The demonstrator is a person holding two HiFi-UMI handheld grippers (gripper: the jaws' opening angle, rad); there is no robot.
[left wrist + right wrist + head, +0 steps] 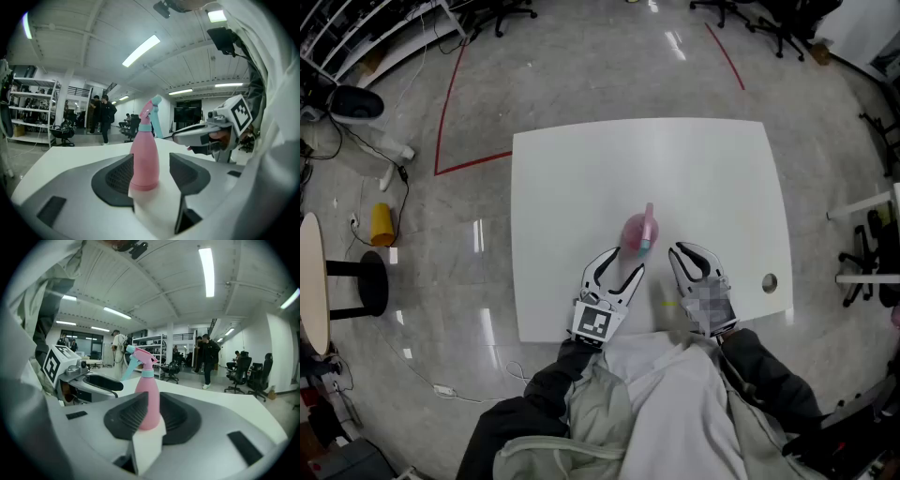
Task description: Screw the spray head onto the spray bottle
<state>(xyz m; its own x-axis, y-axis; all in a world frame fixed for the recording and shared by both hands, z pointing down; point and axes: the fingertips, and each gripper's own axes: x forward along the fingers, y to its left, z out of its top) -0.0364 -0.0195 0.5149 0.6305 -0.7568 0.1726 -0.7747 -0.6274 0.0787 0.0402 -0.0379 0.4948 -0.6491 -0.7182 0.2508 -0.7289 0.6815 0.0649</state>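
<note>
A pink spray bottle [636,232] stands upright near the middle of the white table [581,169]. Its pink spray head with a teal collar and trigger [154,117] sits on top. My left gripper [619,269] lies just short of the bottle, toward the front edge. Its jaws stand apart and nothing is pressed between them. In the left gripper view the bottle [144,159] shows through the gap, beyond the pads. My right gripper [682,253] rests to the bottle's right with its jaws together, holding nothing. The right gripper view has the bottle [148,399] straight ahead.
A round hole [769,281] is cut in the table near its right front corner. On the floor to the left are a yellow object [382,225], a black stool [366,281], cables and red tape lines [450,103]. Office chairs and people stand far off.
</note>
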